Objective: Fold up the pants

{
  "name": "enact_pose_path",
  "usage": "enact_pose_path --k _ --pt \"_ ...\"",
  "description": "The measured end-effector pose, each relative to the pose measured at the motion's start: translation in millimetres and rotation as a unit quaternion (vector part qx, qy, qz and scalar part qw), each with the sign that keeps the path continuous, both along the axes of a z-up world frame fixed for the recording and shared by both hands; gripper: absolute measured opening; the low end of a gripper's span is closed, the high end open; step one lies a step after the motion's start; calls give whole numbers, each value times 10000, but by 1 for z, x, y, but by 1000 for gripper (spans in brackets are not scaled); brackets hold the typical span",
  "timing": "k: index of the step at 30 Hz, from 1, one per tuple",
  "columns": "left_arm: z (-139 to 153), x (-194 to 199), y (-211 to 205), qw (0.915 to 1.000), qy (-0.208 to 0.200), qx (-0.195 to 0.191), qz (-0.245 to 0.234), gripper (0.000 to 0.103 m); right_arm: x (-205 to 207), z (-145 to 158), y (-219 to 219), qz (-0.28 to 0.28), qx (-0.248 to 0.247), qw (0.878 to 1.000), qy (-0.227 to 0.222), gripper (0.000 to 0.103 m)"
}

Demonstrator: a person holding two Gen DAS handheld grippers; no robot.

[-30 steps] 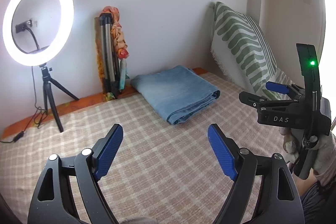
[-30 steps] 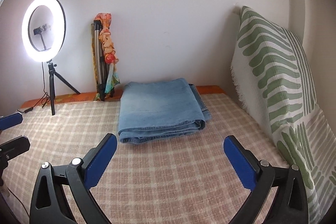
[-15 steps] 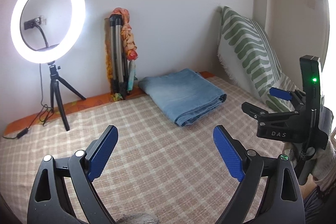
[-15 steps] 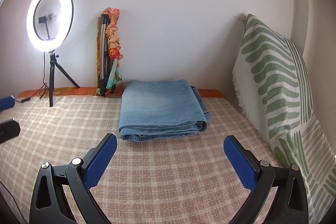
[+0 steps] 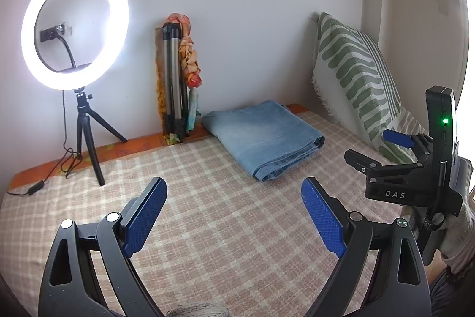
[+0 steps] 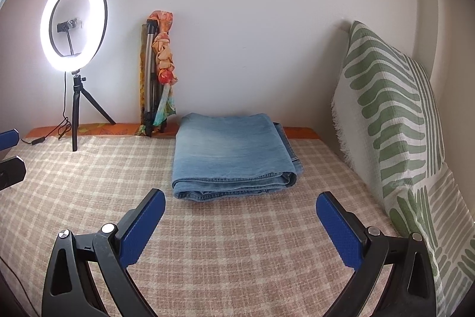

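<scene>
**Jeans folded; both tools standing clear**

The jeans [image 6: 233,155] are lying folded on the checked bed cover [image 6: 237,251], near the wall, beside the striped pillow [image 6: 394,121]. I am holding my left tool [image 5: 234,216] and right tool [image 6: 239,223] short of them, jaws spread and empty, since I judge the folding done. Against the earlier frame, the left jaws have just been opening slightly, nothing between them; the jeans are lying unchanged.

Home bedroom, set up for filming. Checked bedspread [image 6: 237,257] over a bed, leaf-print pillow [image 6: 392,121] against white wall, lit ring light [image 6: 74,23] on tripod.
</scene>
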State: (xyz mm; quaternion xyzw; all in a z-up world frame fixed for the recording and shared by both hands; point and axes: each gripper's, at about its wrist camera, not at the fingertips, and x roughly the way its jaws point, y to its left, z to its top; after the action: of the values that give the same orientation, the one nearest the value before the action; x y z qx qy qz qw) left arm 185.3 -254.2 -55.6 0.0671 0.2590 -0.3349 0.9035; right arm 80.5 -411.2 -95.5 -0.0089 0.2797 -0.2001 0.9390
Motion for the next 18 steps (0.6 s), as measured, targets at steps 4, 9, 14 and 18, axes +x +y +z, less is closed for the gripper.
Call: enact_pose_path --k 4,9,14,18 --pt "1 -1 0 10000 -23 5 -22 92 0 0 -2 -22 -3 10000 -3 103" --pt "1 0 0 10000 -10 -4 -21 92 0 0 -2 -18 23 10000 0 103" --pt "1 0 0 10000 -8 1 -16 92 1 0 -1 24 -4 10000 17 103" --pt "1 0 0 10000 -3 2 -24 92 1 0 -1 23 7 10000 13 103"
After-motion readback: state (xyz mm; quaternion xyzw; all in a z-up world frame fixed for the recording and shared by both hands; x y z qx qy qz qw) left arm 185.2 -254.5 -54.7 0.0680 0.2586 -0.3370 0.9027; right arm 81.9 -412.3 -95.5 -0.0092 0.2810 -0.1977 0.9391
